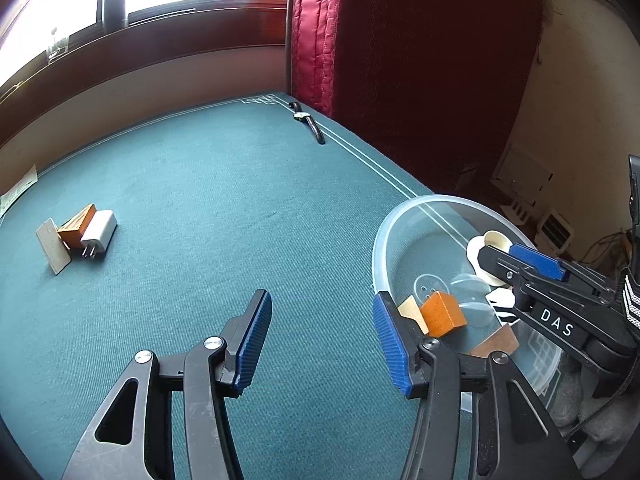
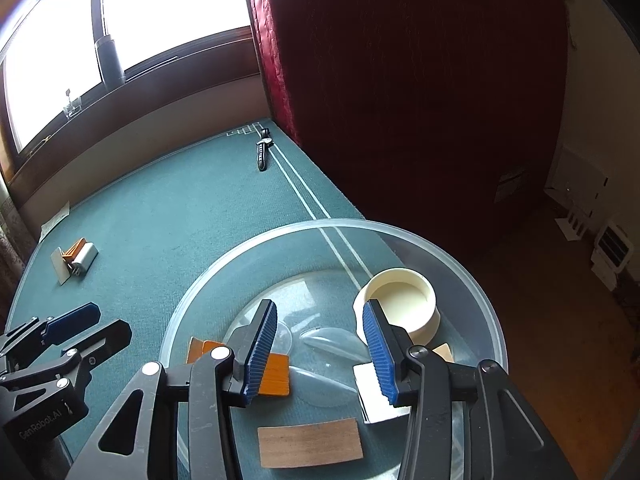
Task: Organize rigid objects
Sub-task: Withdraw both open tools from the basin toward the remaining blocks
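A clear plastic bowl sits at the right end of the green table. It holds an orange block, a cream round cup, a brown wooden card and a white card. My right gripper hovers over the bowl, open, with nothing between its pads; the cup lies just beyond its right finger. My left gripper is open and empty above bare cloth, left of the bowl. Far left lie a white charger plug, a second orange block and a beige card, touching one another.
A wristwatch lies at the table's far corner beside the red curtain. A wooden window sill with a dark bottle runs behind the table. A paper slip rests at the far left edge. The floor drops away right of the bowl.
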